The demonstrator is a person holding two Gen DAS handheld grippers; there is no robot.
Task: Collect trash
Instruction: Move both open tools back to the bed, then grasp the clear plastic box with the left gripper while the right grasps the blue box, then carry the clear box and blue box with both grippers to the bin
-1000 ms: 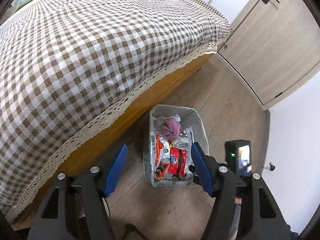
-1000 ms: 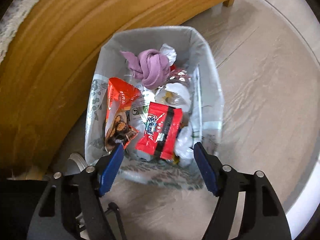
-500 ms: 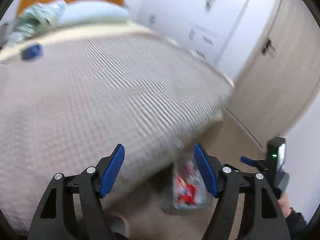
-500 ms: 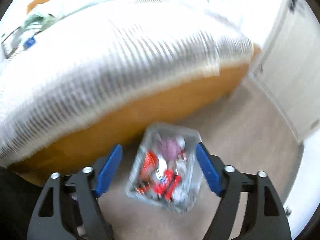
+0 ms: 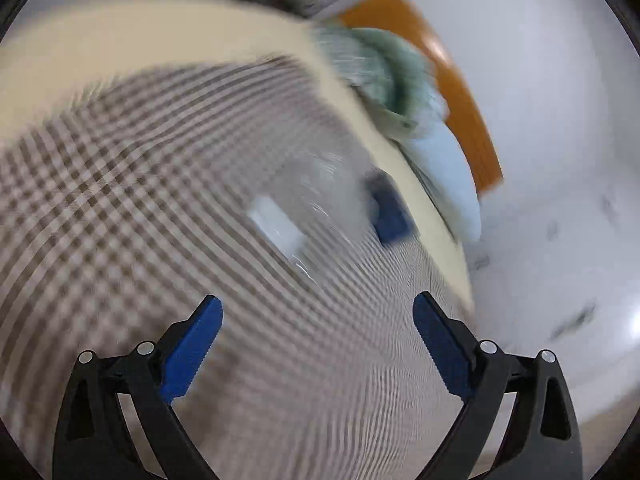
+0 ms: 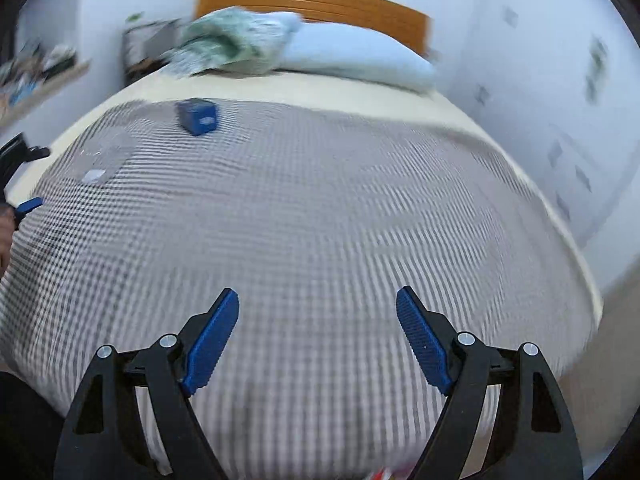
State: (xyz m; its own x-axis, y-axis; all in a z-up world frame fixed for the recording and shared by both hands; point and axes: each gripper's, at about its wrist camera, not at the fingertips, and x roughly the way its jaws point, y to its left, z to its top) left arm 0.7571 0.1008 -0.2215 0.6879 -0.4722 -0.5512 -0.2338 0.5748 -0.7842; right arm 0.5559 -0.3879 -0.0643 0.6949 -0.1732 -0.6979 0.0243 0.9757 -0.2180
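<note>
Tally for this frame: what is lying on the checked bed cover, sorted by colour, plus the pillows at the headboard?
Blue box: 1
Clear plastic piece with a white label: 1, too blurred to identify
Light blue pillow: 1
Green patterned pillow or bundle: 1
Total: 4

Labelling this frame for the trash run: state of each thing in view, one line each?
left gripper: jaws open, just been opening, nothing between them
right gripper: jaws open, just been opening, empty
blue box: lying on the bed, untouched
clear plastic wrapper: lying flat on the checked cover, not picked up
pillow: at the headboard
</note>
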